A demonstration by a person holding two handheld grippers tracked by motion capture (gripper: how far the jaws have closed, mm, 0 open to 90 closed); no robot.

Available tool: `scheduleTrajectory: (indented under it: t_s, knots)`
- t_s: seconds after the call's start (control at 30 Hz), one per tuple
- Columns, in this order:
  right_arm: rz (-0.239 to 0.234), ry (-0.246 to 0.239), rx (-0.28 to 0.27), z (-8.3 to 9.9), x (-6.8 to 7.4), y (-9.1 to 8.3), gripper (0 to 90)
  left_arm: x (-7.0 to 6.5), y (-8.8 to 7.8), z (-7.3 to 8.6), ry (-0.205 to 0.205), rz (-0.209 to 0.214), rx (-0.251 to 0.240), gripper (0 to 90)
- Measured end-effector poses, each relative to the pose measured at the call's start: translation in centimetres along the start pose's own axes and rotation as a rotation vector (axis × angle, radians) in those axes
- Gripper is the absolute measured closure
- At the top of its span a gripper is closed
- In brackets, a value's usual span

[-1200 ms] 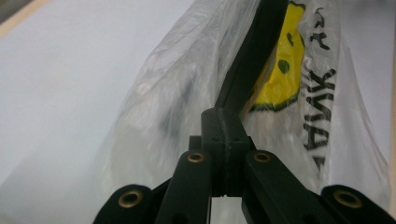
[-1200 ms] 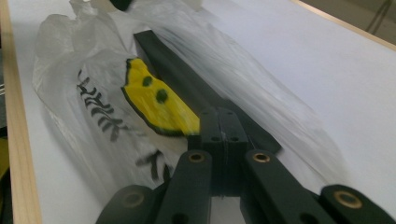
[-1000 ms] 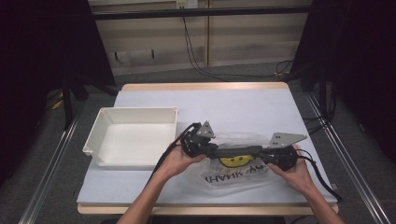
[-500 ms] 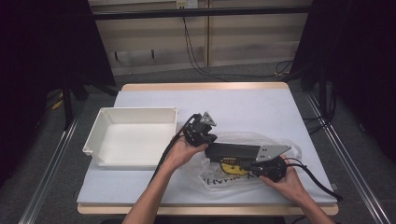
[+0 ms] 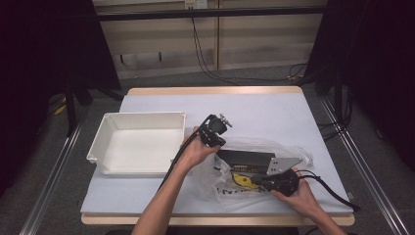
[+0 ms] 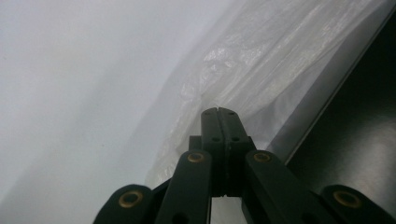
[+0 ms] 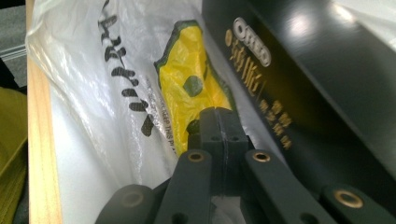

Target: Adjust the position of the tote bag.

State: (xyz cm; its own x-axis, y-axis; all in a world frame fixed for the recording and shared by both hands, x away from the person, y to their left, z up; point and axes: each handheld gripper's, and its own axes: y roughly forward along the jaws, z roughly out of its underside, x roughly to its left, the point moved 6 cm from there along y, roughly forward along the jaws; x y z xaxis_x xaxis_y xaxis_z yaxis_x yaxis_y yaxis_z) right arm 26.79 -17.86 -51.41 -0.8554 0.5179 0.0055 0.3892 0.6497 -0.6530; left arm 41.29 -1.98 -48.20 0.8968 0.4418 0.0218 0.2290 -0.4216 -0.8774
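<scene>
White-covered table (image 5: 274, 112); both closed grippers, left (image 6: 221, 112) and right (image 7: 219, 112), pinch the thin clear printed plastic bag (image 5: 230, 188) at centre frame; spread its mouth evenly over the flat black box (image 5: 244, 159).

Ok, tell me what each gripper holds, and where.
Both fingers pinch the plastic bag: left gripper at its clear film edge, right gripper at the yellow print.

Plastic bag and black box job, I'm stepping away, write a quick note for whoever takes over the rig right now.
Left claw: shut, pinching the thin film at the upper edge of the plastic bag.
Right claw: shut on the bag's printed side, by the yellow face.
Things: black box lies on the table, partly inside the bag. White tray sits to the left, nothing in it.
Done: bag gripped on both sides.
Left: whether the box goes in or comes out cannot be told; the tray may be next.
</scene>
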Motion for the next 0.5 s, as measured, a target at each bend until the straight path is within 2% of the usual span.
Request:
scheduleTrajectory:
  t_s: [0.03,0.1,0.17,0.3,0.4,0.43,0.5]
  knots:
    - [-0.003,-0.001,0.008,0.2,0.1,0.1,90.0,0.0,0.2,0.0,-0.02,0.001,-0.004,90.0]
    - [-0.008,-0.011,0.028,0.5,0.4,0.4,90.0,0.3,0.5,0.2,-0.031,0.009,0.005,90.0]
    - [-0.021,-0.007,0.029,0.7,0.6,0.6,90.0,0.5,0.6,0.4,-0.021,0.01,0.013,90.0]
    - [-0.003,-0.013,0.031,0.5,0.4,0.3,90.0,0.4,0.0,0.5,-0.032,0.019,-0.032,90.0]
    - [0.007,0.014,-0.044,-0.6,-0.1,-1.3,90.0,0.1,-1.3,0.4,-0.015,0.026,-0.106,90.0]
    - [0.012,0.02,-0.07,-1.0,-0.3,-1.9,90.0,-0.1,-1.7,0.4,-0.022,0.033,-0.133,90.0]
    - [0.036,0.026,-0.103,-1.5,-0.9,-2.9,90.0,-0.3,-2.7,0.5,-0.006,0.021,-0.157,90.0]
